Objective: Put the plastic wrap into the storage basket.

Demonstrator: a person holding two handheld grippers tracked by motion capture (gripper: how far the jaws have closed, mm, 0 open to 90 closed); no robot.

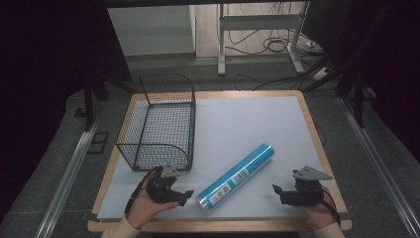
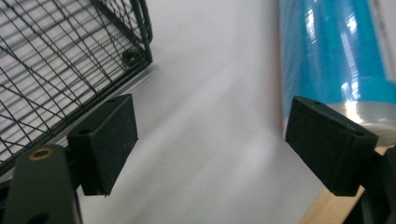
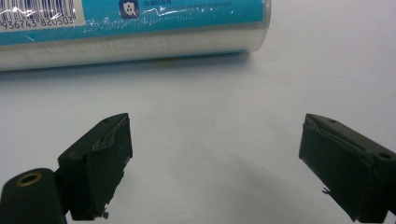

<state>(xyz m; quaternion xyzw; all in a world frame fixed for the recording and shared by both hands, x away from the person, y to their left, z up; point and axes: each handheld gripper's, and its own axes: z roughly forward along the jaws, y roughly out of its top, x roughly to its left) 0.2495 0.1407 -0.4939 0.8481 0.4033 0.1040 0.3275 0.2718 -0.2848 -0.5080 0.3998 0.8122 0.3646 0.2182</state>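
A long blue roll (image 1: 236, 177) wrapped in clear film lies slantwise on the white mat, its near end toward the table's front. The roll (image 2: 334, 51) lies beyond the right jaw in the left gripper view, and the roll (image 3: 130, 28) crosses the top of the right gripper view with a barcode label. My left gripper (image 1: 184, 196) rests low on the mat just left of the roll's near end, jaws wide apart and empty; the same gripper (image 2: 212, 144) frames bare mat. My right gripper (image 1: 277, 192) sits to the roll's right, open; that gripper (image 3: 215, 161) holds nothing.
A black wire basket (image 1: 158, 121) stands on the mat's left side, just beyond my left hand; its corner (image 2: 70, 60) is close to the left jaw. The wooden table edge (image 1: 218, 225) runs along the front. Cables and a desk frame lie on the floor behind.
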